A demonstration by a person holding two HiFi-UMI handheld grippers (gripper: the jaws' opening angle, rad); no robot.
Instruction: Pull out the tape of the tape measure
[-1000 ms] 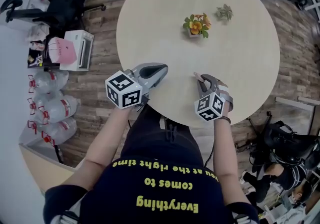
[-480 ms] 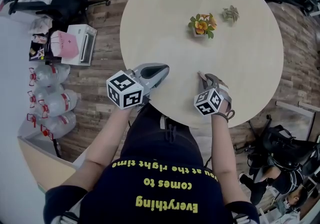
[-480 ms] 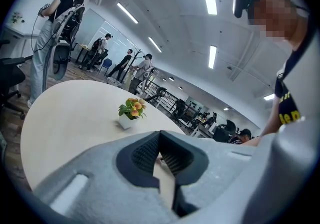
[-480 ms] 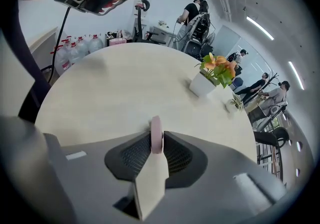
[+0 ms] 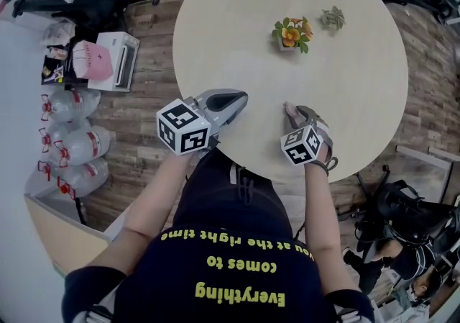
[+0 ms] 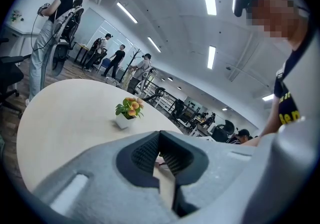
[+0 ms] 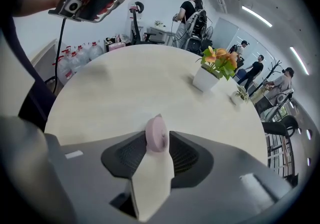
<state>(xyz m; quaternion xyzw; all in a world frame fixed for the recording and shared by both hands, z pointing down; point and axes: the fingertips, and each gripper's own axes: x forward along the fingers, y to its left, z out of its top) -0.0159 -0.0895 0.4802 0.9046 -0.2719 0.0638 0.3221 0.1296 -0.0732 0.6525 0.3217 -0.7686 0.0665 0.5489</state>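
Observation:
A small round pink tape measure (image 7: 157,135) stands on edge between the jaws of my right gripper (image 7: 158,149). The jaws are opening, and both pads still look to touch its sides. In the head view its pink edge (image 5: 287,107) pokes out at the tips of the right gripper (image 5: 293,113), over the near part of the round table (image 5: 338,91). No tape shows pulled out. My left gripper (image 5: 239,100) hovers at the table's near-left edge, shut and empty; in its own view the left gripper (image 6: 160,138) has its jaws together.
A potted orange flower (image 5: 290,32) and a small green plant (image 5: 332,18) stand toward the table's far side. Water bottles (image 5: 72,149) and a box (image 5: 115,61) lie on the wood floor at left. Office chairs and several people stand beyond the table.
Both grippers have stayed almost in place, the left drifting slightly right. The pink tape measure remains at the right gripper's tips.

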